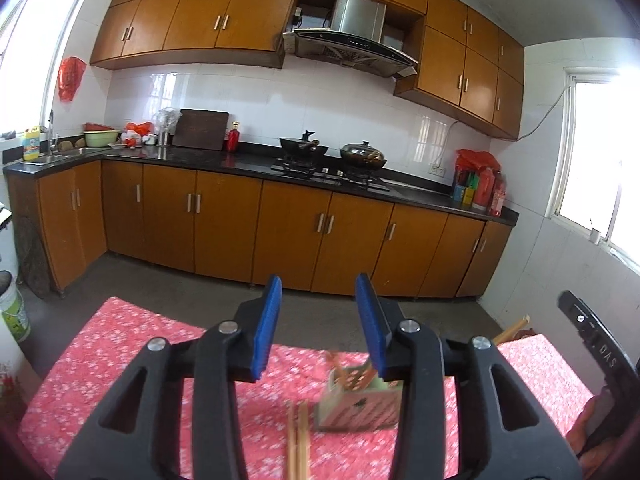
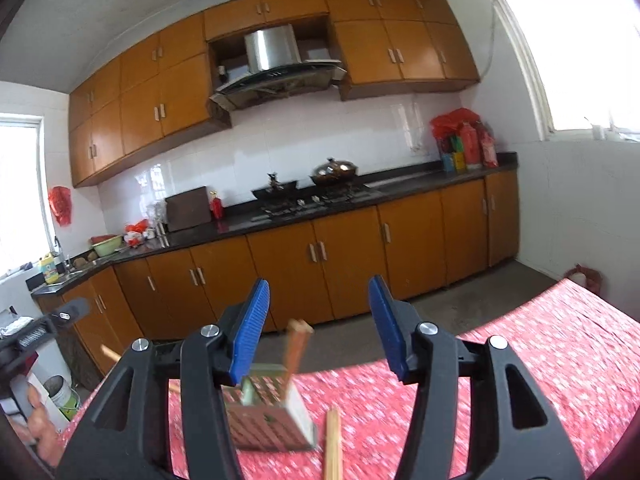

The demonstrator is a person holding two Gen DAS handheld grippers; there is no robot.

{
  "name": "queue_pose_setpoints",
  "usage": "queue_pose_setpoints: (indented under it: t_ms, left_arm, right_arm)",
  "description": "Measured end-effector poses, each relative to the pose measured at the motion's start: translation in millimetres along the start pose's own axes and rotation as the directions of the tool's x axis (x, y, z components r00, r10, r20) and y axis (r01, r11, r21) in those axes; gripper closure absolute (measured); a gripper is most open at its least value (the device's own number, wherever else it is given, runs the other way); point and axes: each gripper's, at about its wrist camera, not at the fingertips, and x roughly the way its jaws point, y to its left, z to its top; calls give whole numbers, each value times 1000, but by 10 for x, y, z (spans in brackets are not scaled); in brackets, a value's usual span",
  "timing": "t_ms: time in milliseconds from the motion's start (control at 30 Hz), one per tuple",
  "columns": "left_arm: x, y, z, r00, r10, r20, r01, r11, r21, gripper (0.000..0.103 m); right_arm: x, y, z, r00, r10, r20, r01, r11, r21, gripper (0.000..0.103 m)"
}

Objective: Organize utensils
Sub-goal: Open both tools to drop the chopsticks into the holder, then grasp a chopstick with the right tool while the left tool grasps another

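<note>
One utensil box stands on the desk, just below and between the left gripper jaws, so sticks can drop in. A few sticks already stand in it. Two chopsticks lie beside it, waiting. Both the left and the right gripper jaws are partly open and hold nothing.

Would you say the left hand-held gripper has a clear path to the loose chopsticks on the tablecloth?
Probably yes: the left hand-held gripper is open and empty, the chopsticks lie just below it, and the utensil holder stands off to their right.
</note>
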Motion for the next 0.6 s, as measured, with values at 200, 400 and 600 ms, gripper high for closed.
queue_pose_setpoints:
  t_ms: [200,400,600]
  left_arm:
    - [-229,385,-530,992,77,-103,-73,996,43,54]
    - [65,777,-1363,914,140,-380,-137,990,37,43]
    - [183,886,-1794,852,170,-496,-188,982,14,18]
  right_arm:
    - [52,-436,-630,969,-74,-237,77,997,5,50]
    - [285,-441,-1539,859,-23,-511,18,1000,-15,68]
    - [403,-248,-1898,802,8,-597,-30,999,-28,79]
